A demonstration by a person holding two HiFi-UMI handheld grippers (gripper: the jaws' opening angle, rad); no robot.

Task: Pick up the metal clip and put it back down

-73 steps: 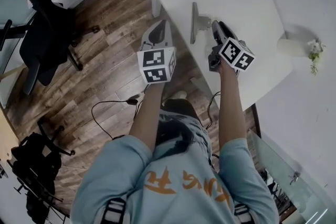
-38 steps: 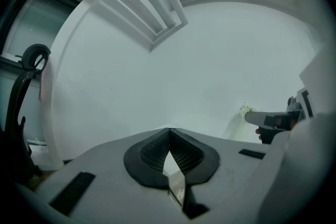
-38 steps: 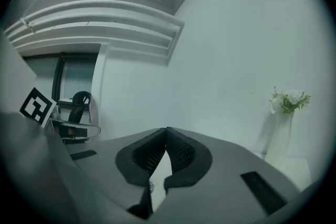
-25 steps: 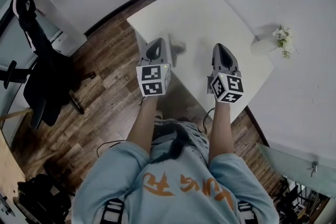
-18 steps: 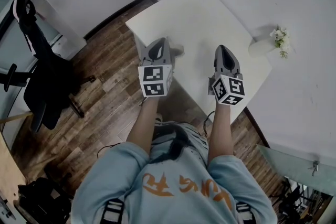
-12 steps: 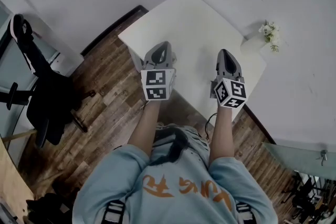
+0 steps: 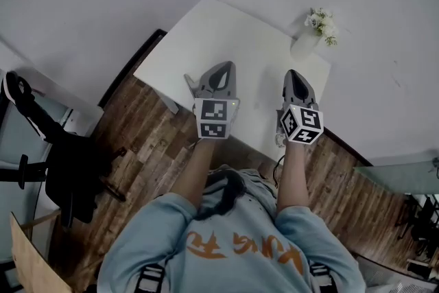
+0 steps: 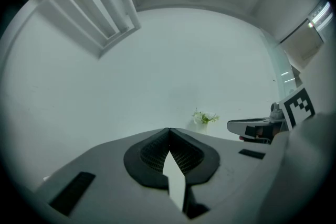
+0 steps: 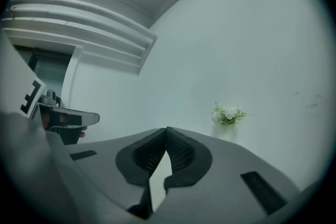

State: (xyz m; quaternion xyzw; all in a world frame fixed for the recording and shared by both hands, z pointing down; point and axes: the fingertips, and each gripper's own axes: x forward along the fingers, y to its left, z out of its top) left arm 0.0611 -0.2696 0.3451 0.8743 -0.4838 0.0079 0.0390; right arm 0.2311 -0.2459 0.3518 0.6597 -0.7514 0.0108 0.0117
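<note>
Head view: the left gripper [image 7: 223, 69] and right gripper [image 7: 293, 75] hover level over the table [image 7: 206, 27], short of the vase [image 7: 304, 44]. No metal clip shows on the table. Left gripper view: jaws closed, empty. Right gripper view: jaws closed, empty. Keep both level and clear of the vase. Earlier, the clip stood at the table edge away from the vase, beside the left gripper; now it is out of sight.
</note>
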